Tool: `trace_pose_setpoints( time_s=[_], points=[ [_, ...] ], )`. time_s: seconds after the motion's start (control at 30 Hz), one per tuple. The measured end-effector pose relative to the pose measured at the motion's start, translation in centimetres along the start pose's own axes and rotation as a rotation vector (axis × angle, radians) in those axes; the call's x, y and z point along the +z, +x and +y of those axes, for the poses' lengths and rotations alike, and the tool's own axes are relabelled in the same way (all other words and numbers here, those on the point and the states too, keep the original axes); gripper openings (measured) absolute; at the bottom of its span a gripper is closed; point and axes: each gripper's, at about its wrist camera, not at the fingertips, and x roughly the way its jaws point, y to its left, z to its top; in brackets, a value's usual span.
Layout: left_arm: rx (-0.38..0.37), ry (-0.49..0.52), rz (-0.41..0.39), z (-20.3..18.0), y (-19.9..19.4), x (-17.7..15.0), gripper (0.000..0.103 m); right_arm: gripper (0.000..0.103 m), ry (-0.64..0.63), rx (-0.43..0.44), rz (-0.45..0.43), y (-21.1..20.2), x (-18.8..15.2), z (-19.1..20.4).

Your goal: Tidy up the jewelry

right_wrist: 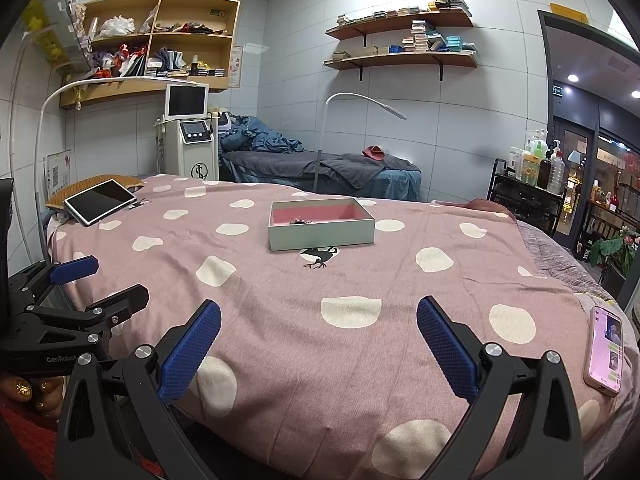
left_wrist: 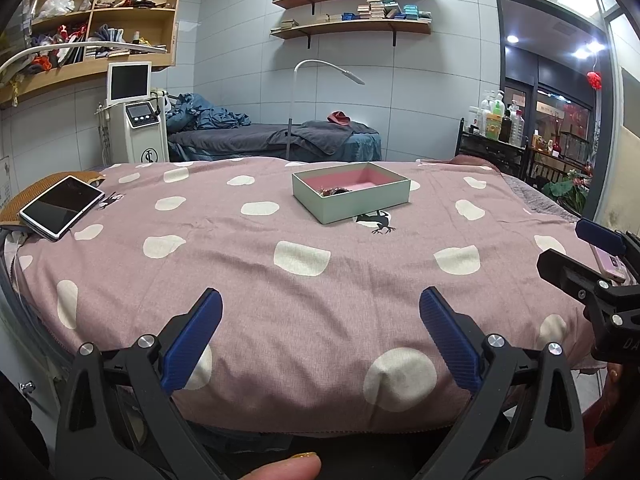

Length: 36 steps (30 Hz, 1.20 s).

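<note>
Far to your left, a tablet [left_wrist: 62,207] lies face up, propped on a brown pillow [right_wrist: 96,182] at the bed's far-left corner.

Your left gripper [left_wrist: 320,312] is low over the near edge of the bed [left_wrist: 320,280], aimed straight across the pink spotted cover. Its blue pads [left_wrist: 194,340] are spread wide apart with only cloth between them; it holds nothing. A fingertip [left_wrist: 288,468] of yours shows at the bottom edge of that view, under the gripper. In the right wrist view the same gripper [right_wrist: 104,280] sits at the left edge, level, with its fingers pointing across the bed.

The box [left_wrist: 352,192] sits near the middle of the bed, well apart from both grippers, open at the top, pale green outside and pink inside. A small dark tangle of jewelry [left_wrist: 334,191] lies on its floor against the near-left wall; you cannot make out single pieces. A black bird print [right_wrist: 320,258] on the cover is just in front of the box.

Your right gripper [right_wrist: 318,318] is held low at the near edge too, just beside the left one and pointing the same way. Its fingers [right_wrist: 446,348] are also wide open and grip nothing.

A pink phone [right_wrist: 606,350] lies face up, screen lit, on the cover near the right edge.
</note>
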Motion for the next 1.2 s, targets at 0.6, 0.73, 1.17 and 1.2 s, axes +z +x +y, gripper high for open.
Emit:
trace_pose_setpoints(
  time_s=[0.6,0.73,1.17,1.2],
  points=[
    [-0.002,0.006,0.004,0.03,0.09,-0.20,0.097,0.097,0.001,0.001,0.001,0.00,0.00,-0.01],
    [0.000,0.005,0.003,0.04,0.09,-0.25,0.097,0.097,0.000,0.001,0.002,0.00,0.01,0.03],
    [0.005,0.006,0.006,0.14,0.18,-0.29,0.097,0.096,0.001,0.002,0.004,0.21,-0.35,-0.13],
    [0.006,0.007,0.006,0.16,0.19,-0.31,0.097,0.097,0.001,0.002,0.004,0.25,-0.41,-0.16]
  ],
)
